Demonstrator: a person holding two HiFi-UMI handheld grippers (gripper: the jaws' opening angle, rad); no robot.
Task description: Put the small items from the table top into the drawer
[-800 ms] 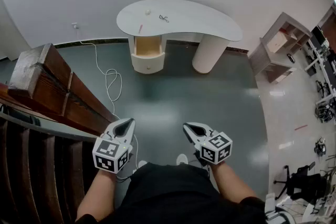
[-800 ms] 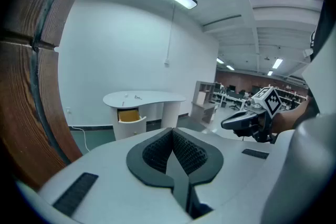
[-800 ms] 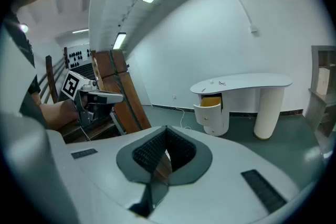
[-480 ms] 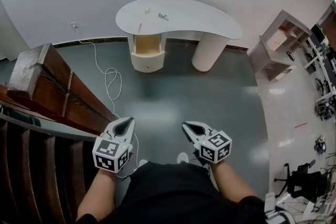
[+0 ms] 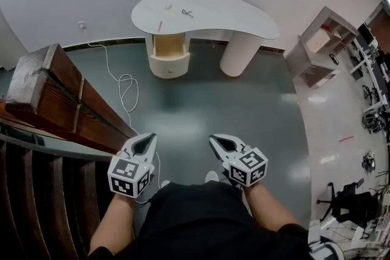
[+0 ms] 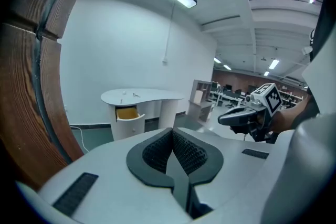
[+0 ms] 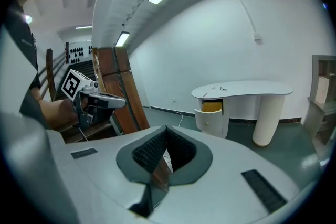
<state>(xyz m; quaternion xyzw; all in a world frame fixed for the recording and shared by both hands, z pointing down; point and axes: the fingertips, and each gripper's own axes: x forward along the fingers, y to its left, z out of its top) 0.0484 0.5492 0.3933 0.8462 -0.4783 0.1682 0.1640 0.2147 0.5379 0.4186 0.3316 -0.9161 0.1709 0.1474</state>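
White table (image 5: pixel 244 18) is sitting well off, small items (image 5: pixel 187 11) lying on top, drawer (image 5: pixel 169 49) standing open beneath; left gripper (image 5: pixel 145 140) and right gripper (image 5: pixel 216 142) are hanging pinched closed, empty, which reads as approach step, next needs walking in and opening jaws.

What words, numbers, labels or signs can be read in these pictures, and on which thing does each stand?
No readable text in any view.
Left gripper and right gripper: square black-and-white marker patterns only, no letters or digits.
Distant dark wall marks: too small to read.
White desk: no print visible.
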